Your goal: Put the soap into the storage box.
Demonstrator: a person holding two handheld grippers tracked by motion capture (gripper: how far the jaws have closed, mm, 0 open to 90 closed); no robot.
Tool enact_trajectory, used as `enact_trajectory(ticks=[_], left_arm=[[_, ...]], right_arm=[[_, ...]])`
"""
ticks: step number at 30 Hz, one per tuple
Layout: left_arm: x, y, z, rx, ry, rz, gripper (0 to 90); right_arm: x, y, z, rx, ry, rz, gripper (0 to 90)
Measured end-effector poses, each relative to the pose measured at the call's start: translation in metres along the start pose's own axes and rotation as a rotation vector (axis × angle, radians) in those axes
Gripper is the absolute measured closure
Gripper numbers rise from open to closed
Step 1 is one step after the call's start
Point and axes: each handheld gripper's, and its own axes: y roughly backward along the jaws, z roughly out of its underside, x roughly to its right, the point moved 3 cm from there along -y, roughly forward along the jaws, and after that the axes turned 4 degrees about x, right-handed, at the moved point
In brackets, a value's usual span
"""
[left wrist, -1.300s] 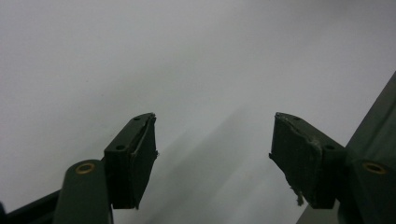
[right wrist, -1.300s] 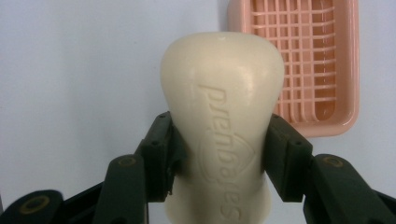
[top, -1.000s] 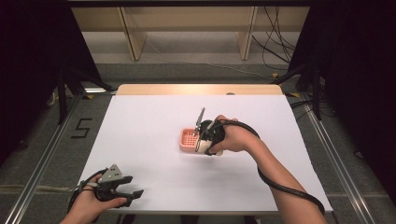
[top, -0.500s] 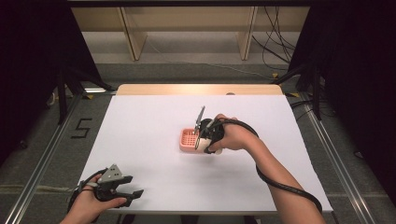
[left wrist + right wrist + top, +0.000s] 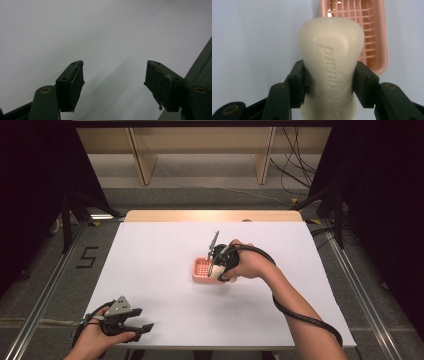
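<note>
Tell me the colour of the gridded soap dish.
Salmon pink; the soap dish shows best in the right gripper view.

In the right gripper view the bar of soap [image 5: 331, 72] runs off the bottom edge, so its near end and the last embossed letters are cut away. The soap covers the near left part of the pink soap dish [image 5: 372, 37] beyond the right tool [image 5: 329, 83], and the dish's far rim is cropped at the top. From above, the hand [image 5: 250, 265] hides most of the soap.
</note>
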Motion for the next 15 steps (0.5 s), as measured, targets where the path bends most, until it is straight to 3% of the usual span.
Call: enact_trajectory(ticks=[1,2,4,8,10,11,15], left_arm=[[-0.0001,0.0000,0.0001,-0.001,0.000,0.000,30.9],[-0.0001,0.0000,0.0001,0.000,0.000,-0.001,30.9],[-0.0002,0.0002,0.0000,0.000,0.000,0.000,30.9],[-0.0002,0.0002,0.0000,0.000,0.000,0.000,30.9],[-0.0004,0.0003,-0.0001,0.001,-0.002,-0.001,30.9],[-0.0004,0.0004,-0.0001,0.001,-0.002,-0.001,30.9],[-0.0004,0.0005,-0.0001,0.001,-0.002,-0.001,30.9]], right_arm=[[0.0002,-0.0006,0.0002,-0.002,-0.010,-0.002,50.6],[0.0019,-0.0013,-0.0002,0.004,0.011,0.001,50.6],[0.0004,-0.0015,-0.0005,-0.009,-0.029,-0.005,50.6],[0.0022,-0.0017,-0.0012,-0.006,-0.032,0.006,50.6],[0.0053,-0.0030,-0.0013,0.006,0.005,0.005,50.6],[0.0021,-0.0008,-0.0018,-0.024,-0.053,0.000,50.6],[0.0051,-0.0014,-0.0014,-0.014,-0.038,0.008,50.6]])
